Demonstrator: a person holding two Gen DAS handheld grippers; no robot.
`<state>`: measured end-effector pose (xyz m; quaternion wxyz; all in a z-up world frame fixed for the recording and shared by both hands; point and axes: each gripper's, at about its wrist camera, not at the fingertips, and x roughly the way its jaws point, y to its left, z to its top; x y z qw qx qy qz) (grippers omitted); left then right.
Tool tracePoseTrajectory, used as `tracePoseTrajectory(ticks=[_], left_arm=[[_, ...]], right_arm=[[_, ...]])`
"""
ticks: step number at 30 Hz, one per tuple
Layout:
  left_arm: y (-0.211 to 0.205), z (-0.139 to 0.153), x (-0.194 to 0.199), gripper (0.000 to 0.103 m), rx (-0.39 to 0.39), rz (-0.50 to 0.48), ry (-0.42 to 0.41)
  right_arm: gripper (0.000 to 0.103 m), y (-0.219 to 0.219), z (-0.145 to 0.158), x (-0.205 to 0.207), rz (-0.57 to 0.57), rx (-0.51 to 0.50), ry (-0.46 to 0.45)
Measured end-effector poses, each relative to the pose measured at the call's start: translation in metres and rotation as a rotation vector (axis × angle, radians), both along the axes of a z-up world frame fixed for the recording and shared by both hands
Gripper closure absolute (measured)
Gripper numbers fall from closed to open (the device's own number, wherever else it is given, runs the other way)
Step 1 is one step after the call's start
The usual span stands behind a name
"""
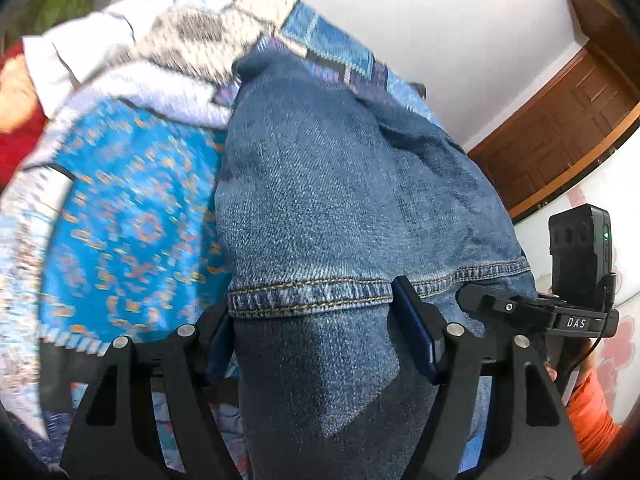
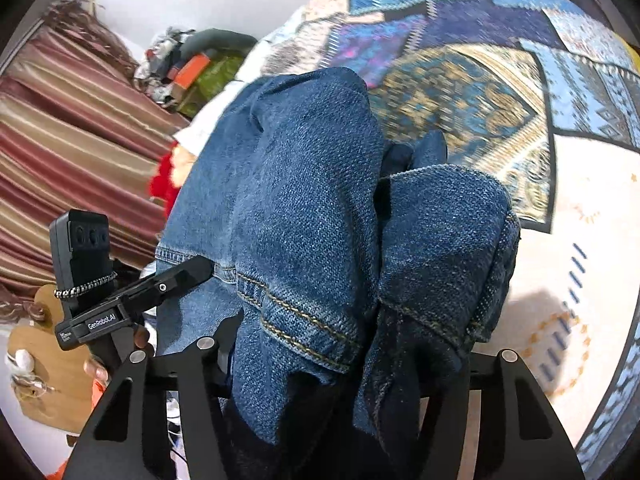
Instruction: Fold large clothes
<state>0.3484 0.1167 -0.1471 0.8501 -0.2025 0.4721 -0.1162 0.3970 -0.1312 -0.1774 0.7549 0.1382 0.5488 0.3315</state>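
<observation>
From the left wrist, the left gripper [image 1: 310, 334] was clamped on the jeans [image 1: 340, 184], hem at six o'clock, lifting them for folding over the patterned bedspread [image 1: 120, 216]. From the right wrist, the right gripper [image 2: 344, 376] pinched bunched denim at six o'clock.

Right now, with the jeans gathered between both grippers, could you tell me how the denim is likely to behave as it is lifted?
The jeans will probably flop rather than hold shape: they already drape in soft folds between the left gripper and the right gripper. The thick weave and stitched hem suggest some weight, so loose parts may sag. The coarse denim looks unlikely to slip.
</observation>
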Motion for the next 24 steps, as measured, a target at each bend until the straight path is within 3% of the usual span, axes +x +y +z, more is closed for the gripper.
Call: tracePoseTrajectory(ticks=[8, 13, 24], left_arm=[[0.053, 0.041, -0.041, 0.031, 0.042, 0.071, -0.072], [0.082, 0.022, -0.049, 0.032, 0.062, 0.119, -0.051], [0.108, -0.058, -0.054, 0.032, 0.108, 0.15, 0.099]], right_arm=[[0.046, 0.051, 0.037, -0.024, 0.055, 0.057, -0.058], [0.046, 0.084, 0.031, -0.031, 0.095, 0.068, -0.052], [0.045, 0.143, -0.056, -0.019, 0.162, -0.043, 0.089]])
